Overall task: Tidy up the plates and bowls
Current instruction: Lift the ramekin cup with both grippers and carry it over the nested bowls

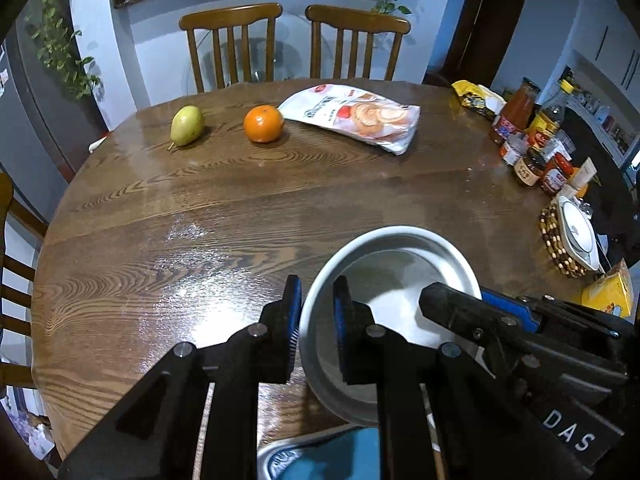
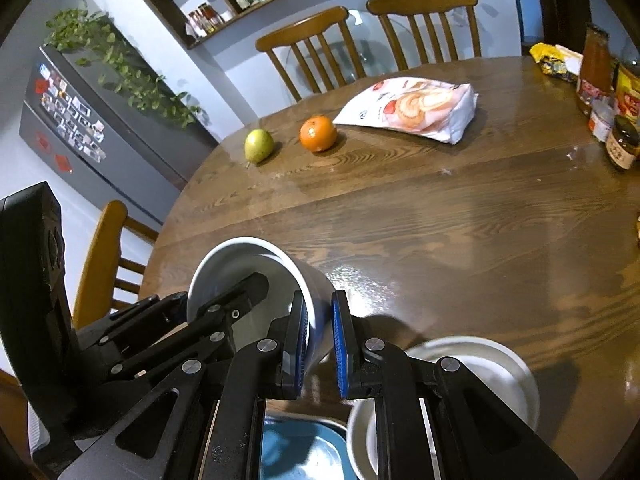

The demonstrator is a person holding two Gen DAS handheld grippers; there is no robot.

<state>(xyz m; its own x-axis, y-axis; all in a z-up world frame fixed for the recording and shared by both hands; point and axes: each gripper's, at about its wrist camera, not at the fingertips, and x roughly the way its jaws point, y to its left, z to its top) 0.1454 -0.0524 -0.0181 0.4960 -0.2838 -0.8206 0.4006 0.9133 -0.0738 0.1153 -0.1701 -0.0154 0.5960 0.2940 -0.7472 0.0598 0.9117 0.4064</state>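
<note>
Gripping opposite sides of one white bowl (image 1: pixel 394 280), both grippers hold it lifted above the wooden surface (image 1: pixel 224 216). The left gripper (image 1: pixel 316 312) has its jaws nearly closed on the bowl's near-left rim, one blue pad outside the wall and one inside. The right gripper (image 2: pixel 320 322) pinches the rim on the other side the same way, jaws almost together with the wall between them. In the right wrist view the bowl (image 2: pixel 240 264) tilts, its mouth turned toward the left gripper's body.

Below the bowl, at the surface's near edge, lies a blue dish with a pale rim (image 2: pixel 300 444). Just right of it sits another white bowl (image 2: pixel 480 364), with a smaller white one (image 2: pixel 362 432) touching or overlapping its near-left side.

Well apart, across the surface, rest a pear (image 1: pixel 187 125), an orange (image 1: pixel 263 123) and a snack bag (image 1: pixel 356 116). Jars and bottles (image 1: pixel 528 140) crowd the right edge, beside a white dish on a beaded mat (image 1: pixel 554 240).
</note>
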